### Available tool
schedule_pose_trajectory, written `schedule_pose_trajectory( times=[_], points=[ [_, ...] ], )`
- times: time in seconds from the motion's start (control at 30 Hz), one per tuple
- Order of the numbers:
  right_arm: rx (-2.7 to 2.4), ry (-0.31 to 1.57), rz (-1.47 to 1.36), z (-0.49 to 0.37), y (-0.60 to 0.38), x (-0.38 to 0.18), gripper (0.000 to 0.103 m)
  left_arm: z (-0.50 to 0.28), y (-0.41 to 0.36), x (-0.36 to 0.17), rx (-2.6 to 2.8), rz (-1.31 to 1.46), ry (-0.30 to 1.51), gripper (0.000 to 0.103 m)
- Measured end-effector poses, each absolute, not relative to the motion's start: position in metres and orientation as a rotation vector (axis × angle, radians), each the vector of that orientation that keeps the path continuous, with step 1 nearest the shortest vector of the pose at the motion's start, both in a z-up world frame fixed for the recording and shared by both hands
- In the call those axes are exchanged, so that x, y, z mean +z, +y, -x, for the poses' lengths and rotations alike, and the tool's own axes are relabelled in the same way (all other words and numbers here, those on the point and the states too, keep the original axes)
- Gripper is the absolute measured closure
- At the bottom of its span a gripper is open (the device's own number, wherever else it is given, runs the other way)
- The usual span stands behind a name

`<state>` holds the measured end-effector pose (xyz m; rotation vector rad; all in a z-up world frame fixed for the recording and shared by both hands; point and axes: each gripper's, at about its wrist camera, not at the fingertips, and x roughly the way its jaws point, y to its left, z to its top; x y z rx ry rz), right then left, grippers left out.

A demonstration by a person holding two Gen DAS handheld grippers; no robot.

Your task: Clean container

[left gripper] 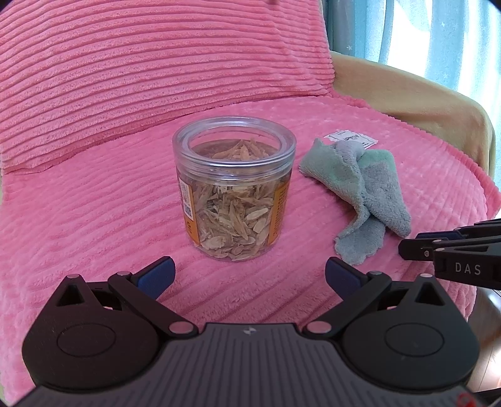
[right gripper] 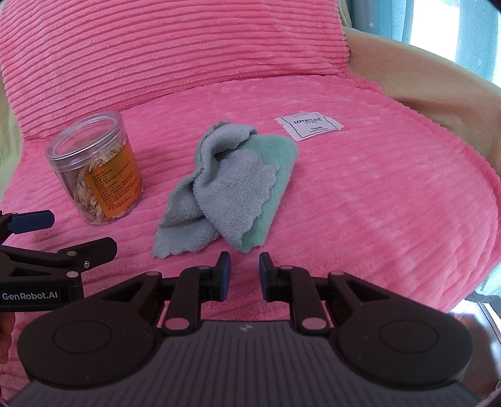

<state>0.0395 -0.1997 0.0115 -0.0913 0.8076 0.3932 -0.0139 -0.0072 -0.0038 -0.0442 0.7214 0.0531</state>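
A clear plastic jar [left gripper: 234, 188] with an orange label and a clear lid stands upright on the pink ribbed blanket; it holds dried pale slices. In the right wrist view the jar [right gripper: 95, 169] is at the left. A crumpled grey and green cloth [left gripper: 363, 194] lies to the jar's right, seen centre in the right wrist view as the cloth [right gripper: 228, 188]. My left gripper [left gripper: 249, 277] is open wide, just short of the jar, nothing between its fingers. My right gripper [right gripper: 245, 275] is open with a narrow gap, just short of the cloth's near edge.
The pink blanket [left gripper: 94, 203] covers a seat and a back cushion [left gripper: 141, 62]. A white fabric tag [right gripper: 308, 124] lies behind the cloth. A tan armrest [right gripper: 438, 72] curves at the right, with blue curtains [left gripper: 422, 28] beyond. The right gripper [left gripper: 451, 253] shows at the left view's right edge.
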Motion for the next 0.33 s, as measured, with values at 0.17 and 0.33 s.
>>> schedule_pose_trajectory(
  times=[0.17, 0.33],
  points=[
    [0.394, 0.809, 0.092, -0.0396, -0.1993, 0.0127, 0.088, 0.0136, -0.0070, -0.0036, 0.052, 0.042, 0.721, 0.000],
    [0.395, 0.811, 0.093, -0.0398, -0.1989, 0.0138, 0.088, 0.0140, -0.0073, -0.0029, 0.055, 0.029, 0.713, 0.000]
  ],
)
